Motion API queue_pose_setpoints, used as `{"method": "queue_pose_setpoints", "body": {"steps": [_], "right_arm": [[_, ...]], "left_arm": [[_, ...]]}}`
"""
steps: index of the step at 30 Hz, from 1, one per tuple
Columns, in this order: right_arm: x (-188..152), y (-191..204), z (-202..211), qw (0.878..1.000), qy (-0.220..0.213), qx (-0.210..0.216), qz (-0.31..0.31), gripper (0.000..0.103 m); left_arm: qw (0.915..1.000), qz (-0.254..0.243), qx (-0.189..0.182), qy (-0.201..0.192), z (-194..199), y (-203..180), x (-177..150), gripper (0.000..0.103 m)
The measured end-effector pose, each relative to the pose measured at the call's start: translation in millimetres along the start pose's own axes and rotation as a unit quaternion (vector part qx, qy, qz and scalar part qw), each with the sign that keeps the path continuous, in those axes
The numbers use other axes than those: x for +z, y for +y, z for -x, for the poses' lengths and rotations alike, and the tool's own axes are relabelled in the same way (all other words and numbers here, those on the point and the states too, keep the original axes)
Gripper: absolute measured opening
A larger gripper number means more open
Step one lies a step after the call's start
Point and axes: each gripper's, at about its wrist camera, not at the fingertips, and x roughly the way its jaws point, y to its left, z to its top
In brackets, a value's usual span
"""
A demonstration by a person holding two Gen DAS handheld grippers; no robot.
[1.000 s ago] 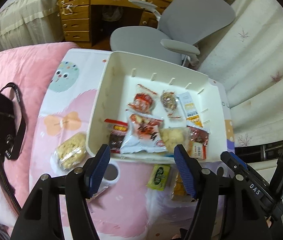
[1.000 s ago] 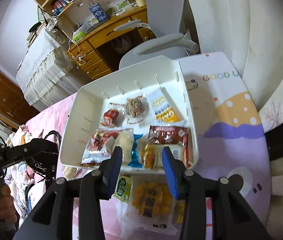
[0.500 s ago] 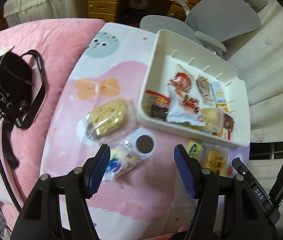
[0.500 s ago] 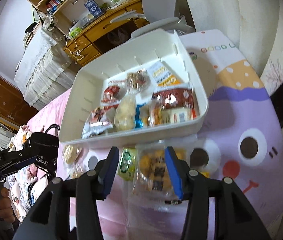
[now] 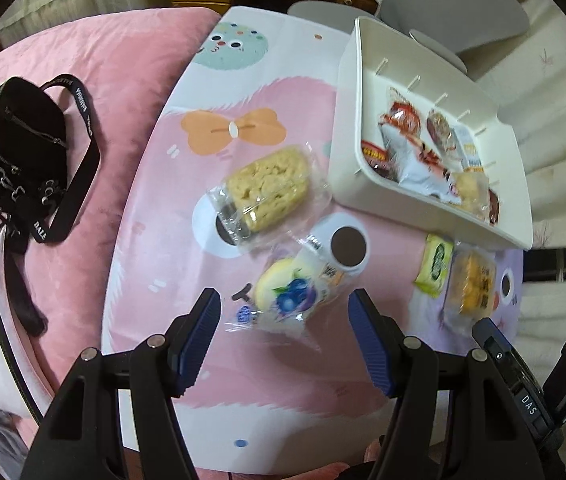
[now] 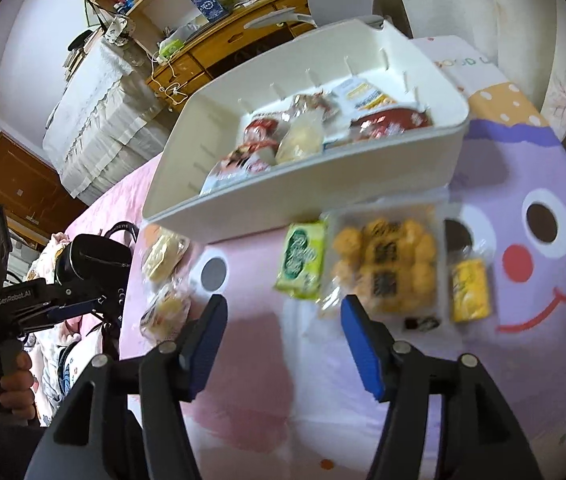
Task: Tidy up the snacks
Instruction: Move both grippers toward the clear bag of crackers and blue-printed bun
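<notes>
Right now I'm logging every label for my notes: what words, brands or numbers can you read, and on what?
"DAS": right gripper body, seen by the left wrist camera.
"GenRobot.AI": left gripper body, seen by the right wrist camera.
"BALE": black bag strap, partly legible.
"GOOD U", blurred: printed mat.
Snack wrappers in the white bin and on the mat: too blurred to read.

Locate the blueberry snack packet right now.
Left wrist view: blueberry packet lies on the mat between the open left claw fingers, below the rice cake, outside the white bin.
</notes>
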Motion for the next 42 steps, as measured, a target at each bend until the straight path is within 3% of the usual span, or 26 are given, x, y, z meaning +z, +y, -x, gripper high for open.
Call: {"method": "queue_pose_setpoints", "body": {"steps": [11, 21, 33, 42], "right_arm": [[-50, 43, -25, 0.997, -0.029, -0.02, -0.064, 0.064], [-85, 104, -57, 0.993, -0.077, -0.026, -0.087, 0.071], [-80, 157, -93, 0.991, -0.096, -0.067, -0.063, 0.077], [-64, 171, -119, 0.991, -0.063, -0.11, -0.047, 0.079]], "left_arm": [[0.9939, -0.104, -0.031, 0.02, -15, 23, 13, 0.067], [0.9783, -0.201, -0.04, 0.031, -32, 26, 48, 0.069], [0.9543, -0.291, -0.036, 0.061, -75, 10, 73, 0.071], [0.9422, -0.327, -0.036, 0.065, -104, -2, 84, 0.071]]}}
